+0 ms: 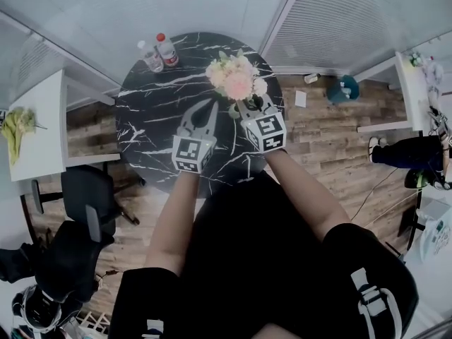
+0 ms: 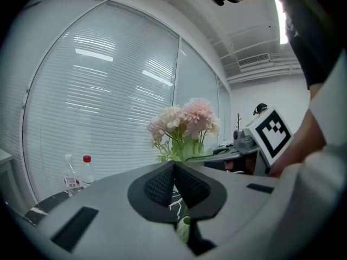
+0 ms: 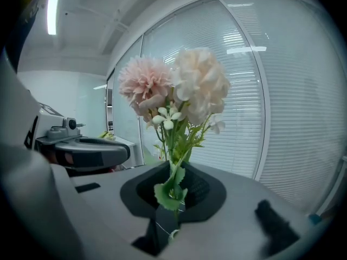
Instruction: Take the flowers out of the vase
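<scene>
Flowers, pink and cream, rise just above our right gripper, which is clamped on their green stalks, upper middle of the head view over the black marble desk. Our left gripper, just left of them, is closed at the tips.

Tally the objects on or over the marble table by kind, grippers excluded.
Plastic bottles: 2
Flower bunch: 1
Green vase: 1
Total: 4
</scene>
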Demonstrator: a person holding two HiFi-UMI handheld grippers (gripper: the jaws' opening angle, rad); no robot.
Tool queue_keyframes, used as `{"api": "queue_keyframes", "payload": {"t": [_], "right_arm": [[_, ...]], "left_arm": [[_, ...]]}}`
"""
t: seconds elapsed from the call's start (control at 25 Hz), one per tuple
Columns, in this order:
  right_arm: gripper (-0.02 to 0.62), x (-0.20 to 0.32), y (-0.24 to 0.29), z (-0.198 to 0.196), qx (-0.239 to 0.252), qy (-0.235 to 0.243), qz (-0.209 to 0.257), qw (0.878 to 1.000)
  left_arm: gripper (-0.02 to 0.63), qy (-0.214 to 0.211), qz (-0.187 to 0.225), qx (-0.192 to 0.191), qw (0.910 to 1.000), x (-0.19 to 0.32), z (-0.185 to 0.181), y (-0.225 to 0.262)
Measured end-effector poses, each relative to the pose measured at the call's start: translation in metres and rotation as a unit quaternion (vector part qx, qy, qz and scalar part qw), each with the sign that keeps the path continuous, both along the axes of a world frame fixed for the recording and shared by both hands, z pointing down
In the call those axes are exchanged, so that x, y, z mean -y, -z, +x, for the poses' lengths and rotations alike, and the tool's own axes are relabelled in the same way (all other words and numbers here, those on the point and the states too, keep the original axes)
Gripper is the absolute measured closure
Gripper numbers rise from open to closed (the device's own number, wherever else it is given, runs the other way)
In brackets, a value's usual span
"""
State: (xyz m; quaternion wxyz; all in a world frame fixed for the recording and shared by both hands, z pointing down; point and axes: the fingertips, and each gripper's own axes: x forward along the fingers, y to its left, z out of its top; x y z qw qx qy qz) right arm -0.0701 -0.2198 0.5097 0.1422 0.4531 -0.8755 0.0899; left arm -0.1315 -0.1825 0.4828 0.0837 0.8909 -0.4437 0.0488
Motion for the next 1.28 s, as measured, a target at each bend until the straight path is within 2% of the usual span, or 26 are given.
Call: {"api": "queue_keyframes", "payload": {"t": [0.2, 0.44, 0.84, 1.12, 1.28], "right_arm": [[0.541, -0.002, 0.014, -0.010, 0.000, 0.006, 0.007, 1.000], [0.541, -0.011, 0.016, -0.034, -0.003, 0.034, 0.001, 0.999], [0.540, -0.034, -0.009, -0.078, 0.001, 0.077, -0.041, 0.996], [0.540, -0.046, -0.033, -0.093, -0.001, 0.094, -0.072, 0.993], [0.540, -0.057, -0.052, -0.096, 0.001, 0.099, -0.108, 0.989]], "left_arm": [[0.595, 0.003, 0.011, -0.002, 0.9999, -0.003, -0.012, 0.007], [0.595, 0.017, 0.020, -0.007, 0.9996, -0.010, -0.030, 0.011], [0.595, 0.049, 0.013, -0.007, 0.9987, -0.031, -0.067, -0.001], [0.595, 0.059, 0.007, -0.007, 0.9982, -0.045, -0.080, -0.018], [0.595, 0.062, 0.000, -0.008, 0.9980, -0.052, -0.083, -0.029]]}}
